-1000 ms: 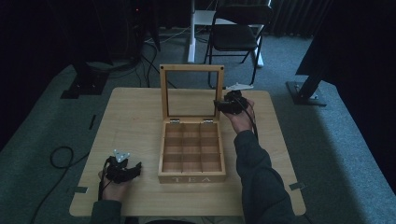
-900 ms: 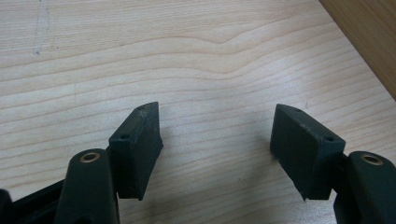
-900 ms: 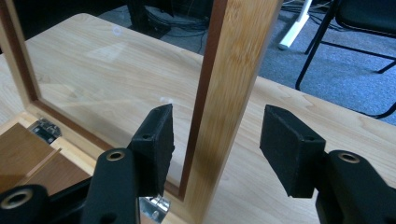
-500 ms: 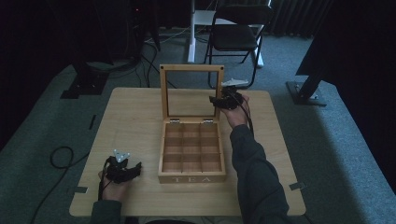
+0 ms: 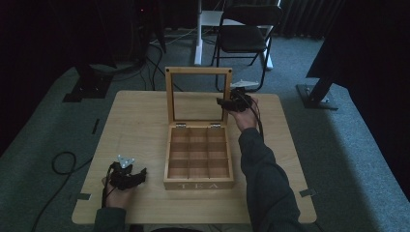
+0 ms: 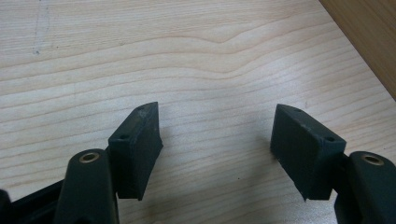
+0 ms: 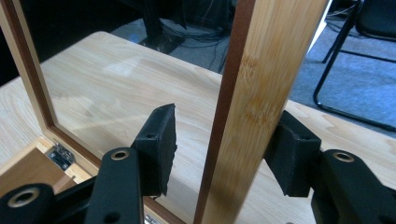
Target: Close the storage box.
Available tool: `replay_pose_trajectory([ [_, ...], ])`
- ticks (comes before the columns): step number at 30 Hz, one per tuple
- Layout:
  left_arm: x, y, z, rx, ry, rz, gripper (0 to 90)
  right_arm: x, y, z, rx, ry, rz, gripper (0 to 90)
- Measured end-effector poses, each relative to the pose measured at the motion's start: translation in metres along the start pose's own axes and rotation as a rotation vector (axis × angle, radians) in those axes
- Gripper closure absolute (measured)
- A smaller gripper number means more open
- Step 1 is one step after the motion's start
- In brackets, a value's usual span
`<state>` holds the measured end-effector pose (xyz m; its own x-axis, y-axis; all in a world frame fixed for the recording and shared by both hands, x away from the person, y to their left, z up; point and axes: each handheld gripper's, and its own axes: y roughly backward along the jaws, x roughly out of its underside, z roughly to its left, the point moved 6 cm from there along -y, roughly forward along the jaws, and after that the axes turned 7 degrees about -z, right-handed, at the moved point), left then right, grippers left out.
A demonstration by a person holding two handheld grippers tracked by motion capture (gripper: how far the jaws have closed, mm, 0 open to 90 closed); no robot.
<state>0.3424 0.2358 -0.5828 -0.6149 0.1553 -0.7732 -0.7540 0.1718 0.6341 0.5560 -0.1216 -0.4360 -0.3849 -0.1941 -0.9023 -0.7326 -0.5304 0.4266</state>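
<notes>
Wooden tea box (image 5: 198, 162) sits mid-table, empty, its glass-paned lid (image 5: 197, 95) upright.

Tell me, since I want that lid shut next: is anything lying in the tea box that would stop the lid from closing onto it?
Nothing visible. The lid stands upright with the right gripper astride its side rail, jaws open. The tea box compartments look empty, and its rim is bare.

black two-jaw left gripper (image 5: 126, 175) wears a grey three-cornered plate; right gripper (image 5: 231, 103) matte black with brass-ringed screw holes; dark green sleeve (image 5: 265, 180).
</notes>
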Motion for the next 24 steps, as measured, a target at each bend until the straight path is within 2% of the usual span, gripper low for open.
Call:
replay_pose_trajectory([
  [5,0.0,0.0,0.0,0.0,-0.001,0.0,32.8,0.002,0.006,0.005,0.021,0.033,-0.018,45.9],
  [12,0.0,0.0,0.0,0.0,0.002,-0.002,32.7,0.007,0.023,0.017,0.052,0.11,-0.04,47.3],
  [14,0.0,0.002,-0.001,0.0,0.006,0.013,34.3,0.009,0.029,0.02,0.047,0.104,-0.053,47.9],
  [15,-0.001,0.003,-0.002,0.005,0.014,0.019,38.0,0.01,0.032,0.021,0.042,0.105,-0.061,47.9],
  [17,-0.002,0.004,-0.004,0.033,0.044,0.022,42.3,0.013,0.037,0.024,0.024,0.109,-0.069,48.7],
  [19,-0.006,0.006,-0.005,0.048,0.048,0.019,42.9,0.014,0.043,0.026,0.01,0.116,-0.068,49.7],
  [20,-0.006,0.006,-0.005,0.048,0.048,0.019,43.7,0.014,0.043,0.026,0.01,0.116,-0.068,49.7],
  [24,-0.028,0.015,-0.015,0.082,0.015,-0.033,45.1,0.02,0.054,0.032,-0.009,0.116,-0.081,50.5],
])
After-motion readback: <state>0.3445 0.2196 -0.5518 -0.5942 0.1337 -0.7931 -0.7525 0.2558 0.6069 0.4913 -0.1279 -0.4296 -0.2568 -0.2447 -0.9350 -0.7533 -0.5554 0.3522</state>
